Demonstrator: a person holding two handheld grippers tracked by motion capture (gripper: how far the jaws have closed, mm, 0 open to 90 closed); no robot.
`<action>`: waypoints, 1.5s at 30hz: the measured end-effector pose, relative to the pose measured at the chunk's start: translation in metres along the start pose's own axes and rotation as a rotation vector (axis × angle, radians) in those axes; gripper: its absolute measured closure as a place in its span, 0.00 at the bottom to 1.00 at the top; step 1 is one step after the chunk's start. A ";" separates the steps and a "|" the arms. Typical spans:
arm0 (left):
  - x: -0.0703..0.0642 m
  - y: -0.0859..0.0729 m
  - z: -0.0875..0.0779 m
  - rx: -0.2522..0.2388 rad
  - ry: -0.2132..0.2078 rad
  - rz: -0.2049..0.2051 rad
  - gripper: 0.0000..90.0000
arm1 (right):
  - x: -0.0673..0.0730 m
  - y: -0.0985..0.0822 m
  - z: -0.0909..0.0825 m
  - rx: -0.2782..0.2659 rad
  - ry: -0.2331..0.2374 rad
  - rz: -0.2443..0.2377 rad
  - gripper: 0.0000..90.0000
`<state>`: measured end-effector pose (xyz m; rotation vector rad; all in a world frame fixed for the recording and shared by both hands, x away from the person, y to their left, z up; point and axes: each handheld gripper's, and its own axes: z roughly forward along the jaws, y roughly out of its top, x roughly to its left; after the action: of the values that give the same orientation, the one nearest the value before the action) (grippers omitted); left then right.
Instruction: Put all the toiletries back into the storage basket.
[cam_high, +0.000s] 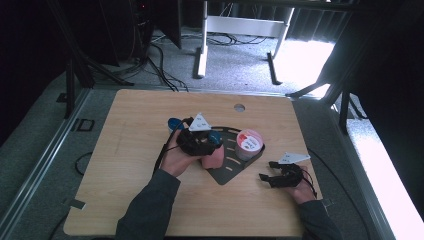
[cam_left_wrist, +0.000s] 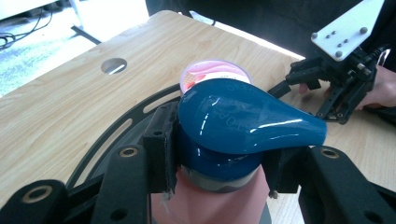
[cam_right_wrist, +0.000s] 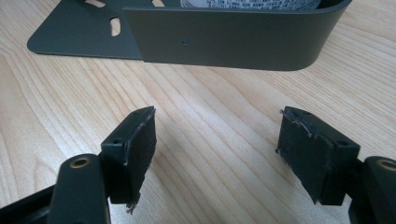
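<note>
Bottle body (cam_left_wrist: 205, 205) mostly hidden behind left claw (cam_left_wrist: 219, 163), clamped on teal pump head (cam_left_wrist: 243, 121); standing upright in dark rack (cam_high: 231, 172) mid-counter (cam_high: 130, 150), spout pointing toward right claw (cam_right_wrist: 217, 154), gaping empty above bare wood.

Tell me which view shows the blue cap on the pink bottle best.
The left gripper view: the blue cap sits large and glossy between the left gripper jaws, which press on its sides, atop the pink bottle. The high view shows it small, partly covered by the gripper. The right gripper view looks at the dark tray wall.
</note>
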<state>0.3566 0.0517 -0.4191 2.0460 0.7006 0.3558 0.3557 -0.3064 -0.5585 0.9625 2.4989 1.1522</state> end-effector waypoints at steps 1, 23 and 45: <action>0.000 0.000 0.000 0.000 0.000 0.000 0.59 | 0.000 0.000 0.000 0.000 0.000 0.000 0.30; 0.003 0.003 0.018 0.022 0.030 -0.022 0.59 | 0.000 0.000 0.000 -0.002 0.003 0.001 0.30; 0.010 0.009 0.037 0.026 0.068 -0.055 0.59 | -0.001 0.000 0.000 -0.003 0.006 0.004 0.30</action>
<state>0.3860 0.0286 -0.4319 2.0423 0.8057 0.3879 0.3562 -0.3073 -0.5585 0.9649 2.5007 1.1608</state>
